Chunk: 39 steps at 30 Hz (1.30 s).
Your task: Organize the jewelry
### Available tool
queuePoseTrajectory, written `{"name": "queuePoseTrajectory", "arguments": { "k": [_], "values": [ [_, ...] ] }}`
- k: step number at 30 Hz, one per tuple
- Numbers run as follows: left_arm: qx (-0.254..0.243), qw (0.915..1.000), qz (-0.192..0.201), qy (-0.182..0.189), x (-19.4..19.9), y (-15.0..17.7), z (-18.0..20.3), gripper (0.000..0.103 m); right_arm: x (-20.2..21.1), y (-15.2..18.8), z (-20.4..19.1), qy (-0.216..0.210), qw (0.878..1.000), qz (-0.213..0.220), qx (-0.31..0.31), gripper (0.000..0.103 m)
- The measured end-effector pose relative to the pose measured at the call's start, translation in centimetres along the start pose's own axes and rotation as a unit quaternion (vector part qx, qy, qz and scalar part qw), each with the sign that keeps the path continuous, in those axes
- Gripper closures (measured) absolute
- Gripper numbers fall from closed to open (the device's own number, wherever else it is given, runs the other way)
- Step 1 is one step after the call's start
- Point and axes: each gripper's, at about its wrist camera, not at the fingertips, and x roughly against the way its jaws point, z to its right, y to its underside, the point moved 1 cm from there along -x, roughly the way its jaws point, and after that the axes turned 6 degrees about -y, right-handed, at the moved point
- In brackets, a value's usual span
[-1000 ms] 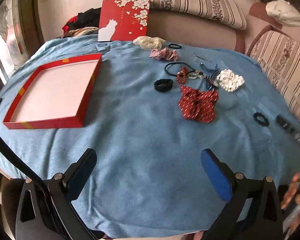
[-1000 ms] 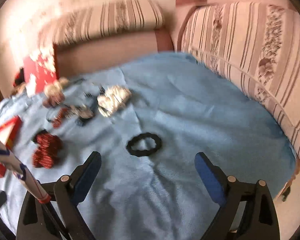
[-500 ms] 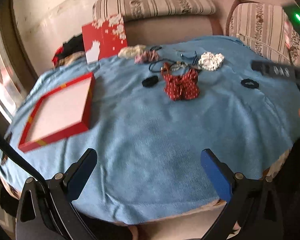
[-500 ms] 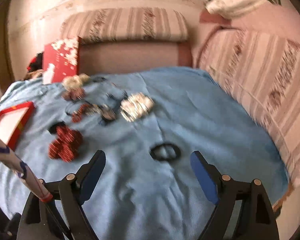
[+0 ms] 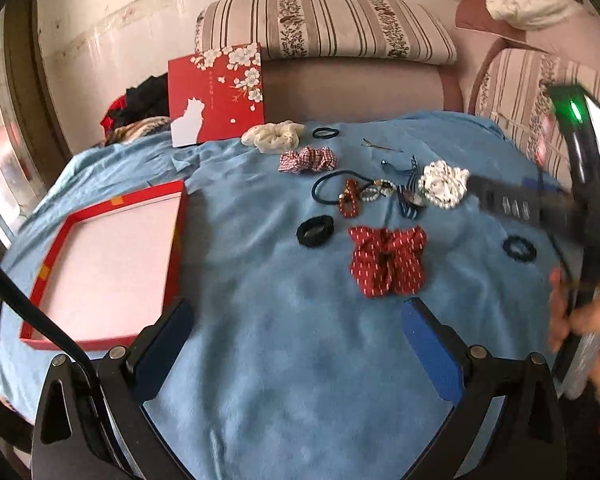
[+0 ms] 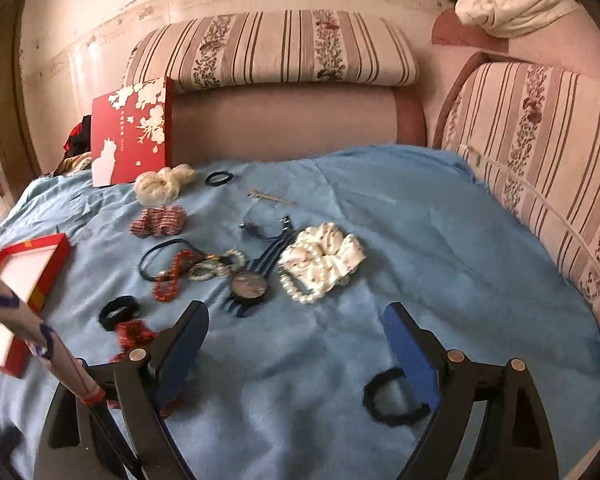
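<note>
Hair ties and jewelry lie scattered on a blue cloth (image 5: 300,360). A red dotted scrunchie (image 5: 387,261), a black hair tie (image 5: 315,231), a white pearl scrunchie (image 5: 444,184) and a red bead bracelet (image 5: 349,198) lie mid-table. An open red box (image 5: 100,256) sits at the left. My left gripper (image 5: 296,344) is open and empty above the near cloth. My right gripper (image 6: 296,344) is open and empty, with a black hair tie (image 6: 394,398) beside its right finger. A watch (image 6: 250,286) and the pearl scrunchie (image 6: 324,256) lie ahead of it.
The red box lid with a white cat (image 5: 216,94) leans against the striped sofa (image 5: 324,26) at the back. A cream scrunchie (image 5: 274,136), a plaid scrunchie (image 5: 307,159) and a hairpin (image 5: 380,146) lie far back. A sofa arm (image 6: 540,152) borders the right.
Both grippers have swung and moved forward over the cloth. The right one now hangs nearer the black hair tie and the pile. Both stay open and empty.
</note>
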Motion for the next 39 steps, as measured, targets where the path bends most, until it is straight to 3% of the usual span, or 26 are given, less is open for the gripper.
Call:
{"name": "queuePoseTrajectory", "arguments": {
  "k": [3, 10, 17, 23, 30, 39],
  "values": [
    [0.005, 0.9999, -0.011, 0.005, -2.3, -1.0, 0.0, 0.0, -1.0, 0.0, 0.8, 0.0, 1.0, -0.02, -0.021, 0.011],
    [0.014, 0.9992, -0.034, 0.017, -7.0, -2.8, 0.2, 0.0, -1.7, -1.2, 2.0, 0.007, 0.999, -0.02, -0.043, 0.011],
    [0.033, 0.996, -0.074, 0.038, -8.9, -1.5, -0.7, 0.0, -3.3, -0.5, 1.8, 0.009, 0.998, -0.054, -0.042, 0.011],
    [0.034, 0.996, -0.074, 0.036, -8.8, -1.4, -1.3, 0.0, -3.6, -0.4, 0.8, 0.01, 0.998, -0.054, -0.027, 0.011],
    [0.041, 0.9962, -0.075, 0.014, -8.8, -1.5, -2.7, 0.0, -4.0, -0.3, -0.5, 0.013, 0.998, -0.054, 0.003, 0.011],
    [0.054, 0.9967, -0.027, -0.054, -7.7, -2.8, -6.4, 0.0, -4.4, 0.0, -0.5, 0.018, 0.998, -0.063, 0.004, 0.011]
  ]
}}
